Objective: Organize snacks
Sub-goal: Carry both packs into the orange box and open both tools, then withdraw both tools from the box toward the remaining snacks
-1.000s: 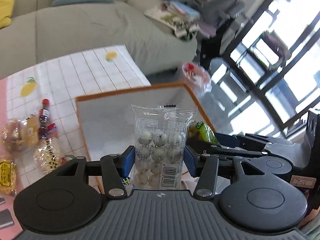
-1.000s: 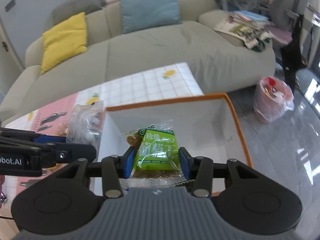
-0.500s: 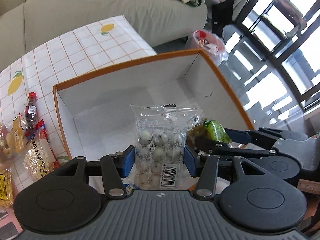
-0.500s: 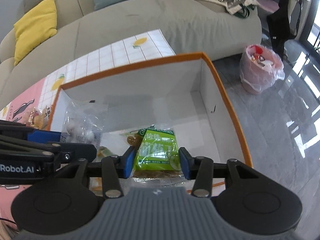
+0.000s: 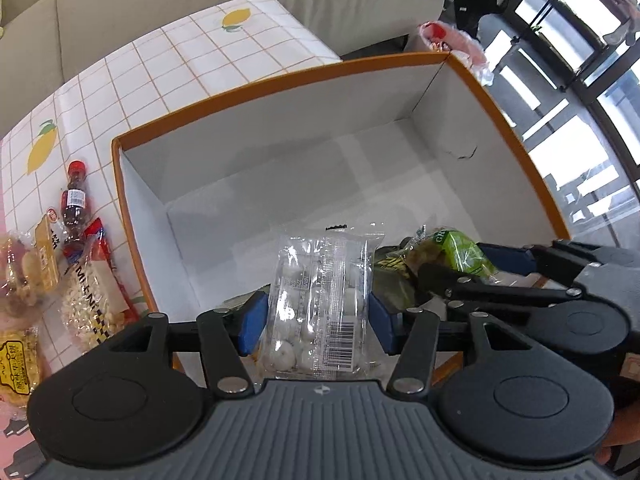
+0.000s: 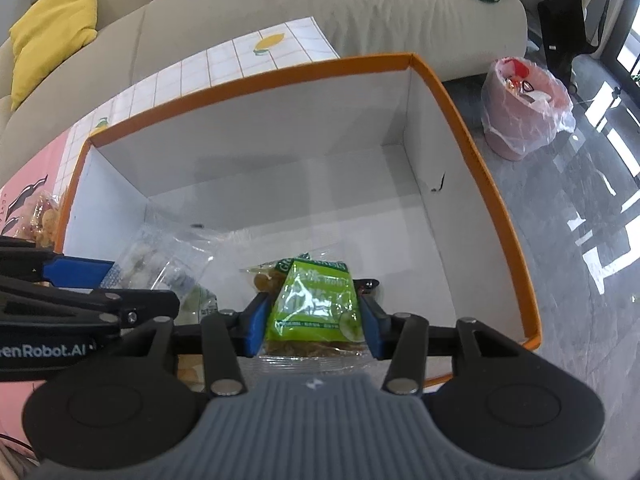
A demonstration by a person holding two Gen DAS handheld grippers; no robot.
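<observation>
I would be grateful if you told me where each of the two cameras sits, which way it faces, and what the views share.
Left wrist: on the left gripper, looking steeply down along its fingers into the orange-rimmed box; its jaws, just opening, flank the clear packet of white balls; the right gripper enters from the right.
Right wrist: on the right gripper, also looking down into the box; its jaws, just opening, flank the green snack packet; the left gripper enters from the left.
Shared: box, both packets, tiled tablecloth, sofa.

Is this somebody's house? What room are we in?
Most likely a home living room: a beige sofa with a yellow cushion, a lemon-print table cover, and a lined waste bin on the shiny floor.
</observation>
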